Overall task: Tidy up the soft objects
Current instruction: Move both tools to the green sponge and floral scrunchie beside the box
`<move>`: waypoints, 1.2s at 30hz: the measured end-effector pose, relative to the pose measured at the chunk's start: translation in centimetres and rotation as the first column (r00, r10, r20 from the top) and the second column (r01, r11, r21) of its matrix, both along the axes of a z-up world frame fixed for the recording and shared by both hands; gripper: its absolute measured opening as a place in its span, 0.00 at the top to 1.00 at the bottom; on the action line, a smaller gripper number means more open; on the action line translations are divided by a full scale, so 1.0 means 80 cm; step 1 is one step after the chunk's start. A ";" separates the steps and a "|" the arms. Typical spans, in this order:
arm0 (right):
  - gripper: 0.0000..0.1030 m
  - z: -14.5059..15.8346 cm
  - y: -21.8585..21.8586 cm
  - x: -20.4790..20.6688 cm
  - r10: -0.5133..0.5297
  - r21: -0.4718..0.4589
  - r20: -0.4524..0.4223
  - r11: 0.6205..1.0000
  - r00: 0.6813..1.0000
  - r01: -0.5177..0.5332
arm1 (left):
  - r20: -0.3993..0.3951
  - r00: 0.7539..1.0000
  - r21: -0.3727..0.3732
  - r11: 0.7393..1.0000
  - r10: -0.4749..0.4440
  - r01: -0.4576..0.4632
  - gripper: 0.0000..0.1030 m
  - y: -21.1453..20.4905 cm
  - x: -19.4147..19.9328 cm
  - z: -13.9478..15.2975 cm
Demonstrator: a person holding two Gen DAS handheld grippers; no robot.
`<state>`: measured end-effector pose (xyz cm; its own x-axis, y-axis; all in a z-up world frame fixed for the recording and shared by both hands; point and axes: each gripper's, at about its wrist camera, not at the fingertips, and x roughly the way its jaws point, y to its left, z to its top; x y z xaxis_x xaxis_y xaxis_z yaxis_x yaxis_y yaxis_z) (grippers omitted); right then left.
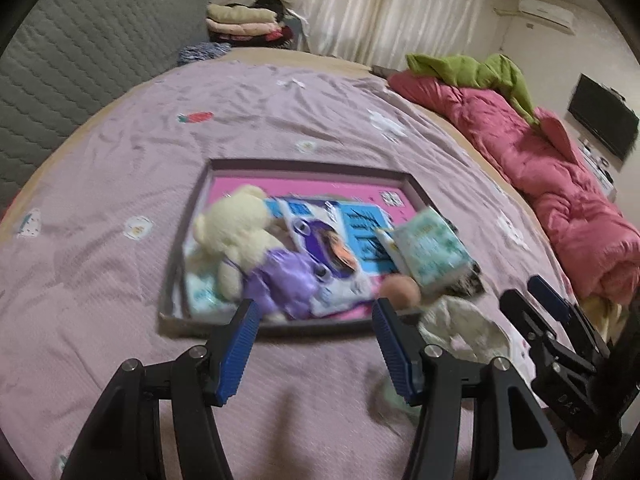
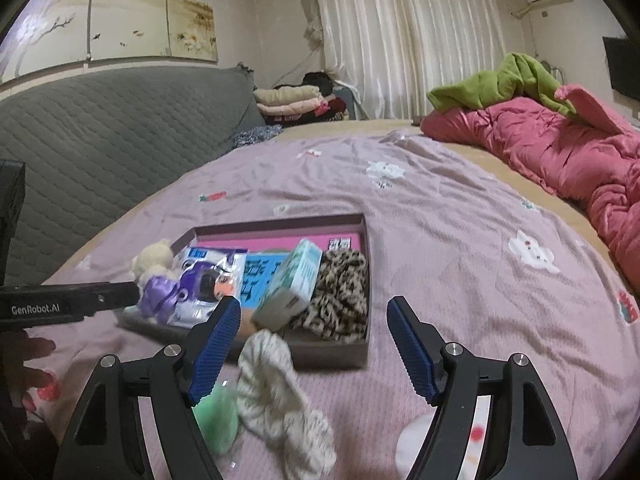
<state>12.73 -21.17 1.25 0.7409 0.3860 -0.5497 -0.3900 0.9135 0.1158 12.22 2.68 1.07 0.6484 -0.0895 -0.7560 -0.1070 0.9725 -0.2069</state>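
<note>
Both grippers, left gripper [image 1: 314, 318] and right gripper [image 2: 312, 320], hung wide and empty, low in frame before the box [image 2: 320, 354] of soft toys.

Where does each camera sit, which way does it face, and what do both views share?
Left wrist: on the left gripper, jaws open, tilted down at the box; right gripper shows at right.
Right wrist: on the right gripper, jaws open, facing the box; left gripper and a hand at left.
Shared: box, teddy bear, striped cloth.
</note>
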 end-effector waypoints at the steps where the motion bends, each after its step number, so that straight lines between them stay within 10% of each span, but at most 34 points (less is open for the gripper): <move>1: 0.25 0.000 0.000 -0.003 -0.001 -0.007 -0.005 1.000 1.000 0.001 | -0.008 1.000 -0.004 1.000 -0.012 0.012 0.43 -0.006 -0.002 -0.001; 36: 0.25 -0.057 0.012 -0.036 0.052 -0.283 -0.193 0.953 0.980 -0.107 | -0.230 0.955 -0.161 0.975 -0.186 0.152 0.43 -0.082 0.004 -0.079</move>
